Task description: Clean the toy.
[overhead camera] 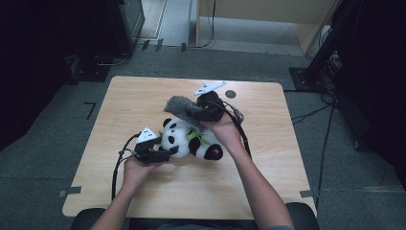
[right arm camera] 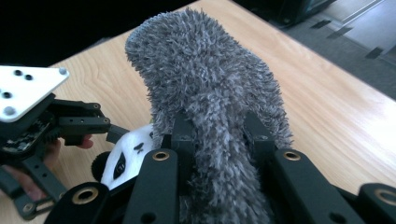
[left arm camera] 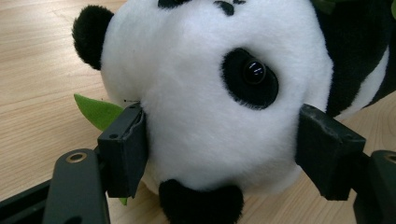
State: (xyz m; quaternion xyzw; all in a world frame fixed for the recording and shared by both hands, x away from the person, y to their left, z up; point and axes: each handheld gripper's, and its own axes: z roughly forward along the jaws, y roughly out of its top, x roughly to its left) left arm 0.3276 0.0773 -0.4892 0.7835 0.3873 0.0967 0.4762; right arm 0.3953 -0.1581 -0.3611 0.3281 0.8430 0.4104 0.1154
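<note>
Near the middle of the tabletop lies the panda plush, its white head clamped between the left gripper jaws. Just beyond it, toward the far edge, the right gripper pinches a fuzzy grey cloth, lifted above the panda.

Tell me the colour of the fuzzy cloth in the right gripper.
Grey; the fuzzy cloth shows best in the right gripper view.

I see the plush panda, black and white, lying on its side mid-table. The grey fuzzy cloth hangs lifted just above it.
</note>
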